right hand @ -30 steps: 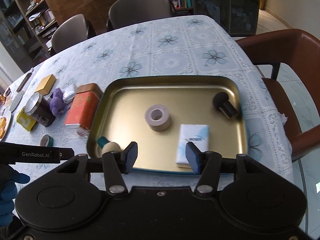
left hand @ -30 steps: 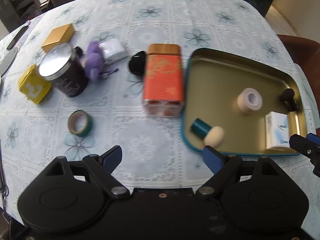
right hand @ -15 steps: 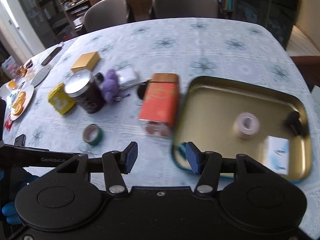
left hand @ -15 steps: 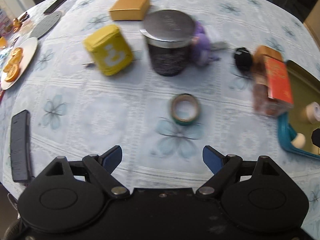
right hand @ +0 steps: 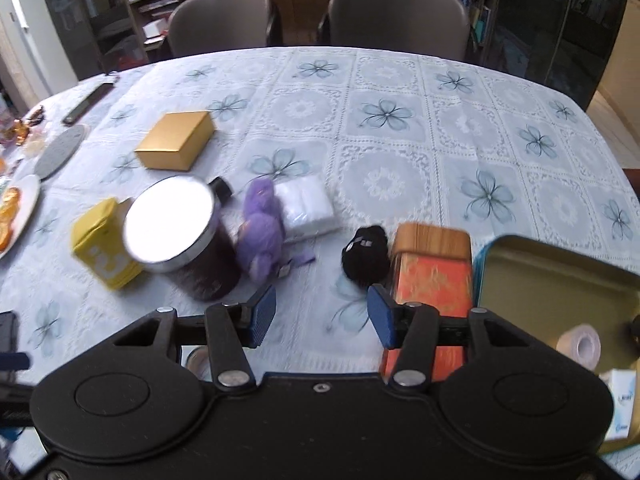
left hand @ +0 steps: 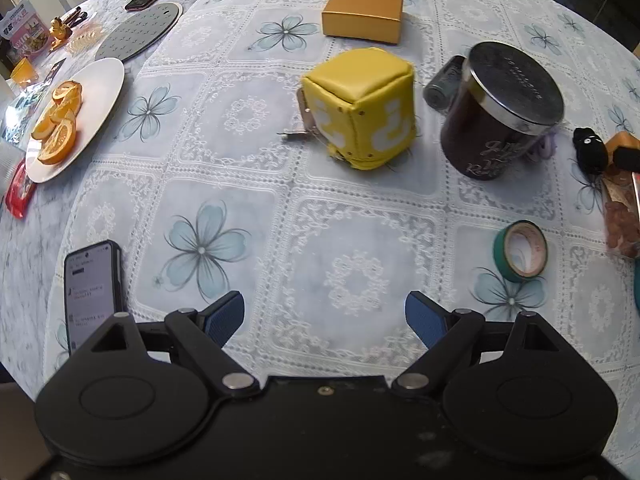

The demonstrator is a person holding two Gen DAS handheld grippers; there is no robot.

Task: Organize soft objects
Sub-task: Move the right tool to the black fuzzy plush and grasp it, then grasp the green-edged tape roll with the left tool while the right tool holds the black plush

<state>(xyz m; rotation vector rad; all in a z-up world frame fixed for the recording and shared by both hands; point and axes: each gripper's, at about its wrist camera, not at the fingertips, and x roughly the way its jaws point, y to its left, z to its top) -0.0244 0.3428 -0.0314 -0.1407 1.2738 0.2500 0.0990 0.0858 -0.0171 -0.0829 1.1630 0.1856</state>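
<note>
The left tool [left hand: 325, 316] hangs over the surface [left hand: 360, 280] with its blue ribbed pads spread wide and nothing between them; the right tool [right hand: 322, 316] is parted to a middling gap, likewise empty. Nearest the left tool lie a black phone [left hand: 93, 292] with its screen lit and a flat ring of green tape [left hand: 520, 251]. Beyond them sits the soft yellow cube [left hand: 362, 108], a padded, stitched block with white markings, slightly tilted, just beside a dark glass jar [left hand: 500, 116] under a round metal lid. From the right wrist view, a fuzzy purple plush [right hand: 262, 232] lies against the jar's far side, touching a white wrapped packet [right hand: 306, 206], and a small black plush [right hand: 366, 254] rests just beside an orange tin [right hand: 432, 280]. A brass-coloured tray [right hand: 552, 280] with a teal rim is at the right. Farther off stands a gold cardboard box [right hand: 176, 140]. The cloth is pale lace printed with blue flowers; two grey chairs [right hand: 396, 16] and bookshelves stand behind.
</note>
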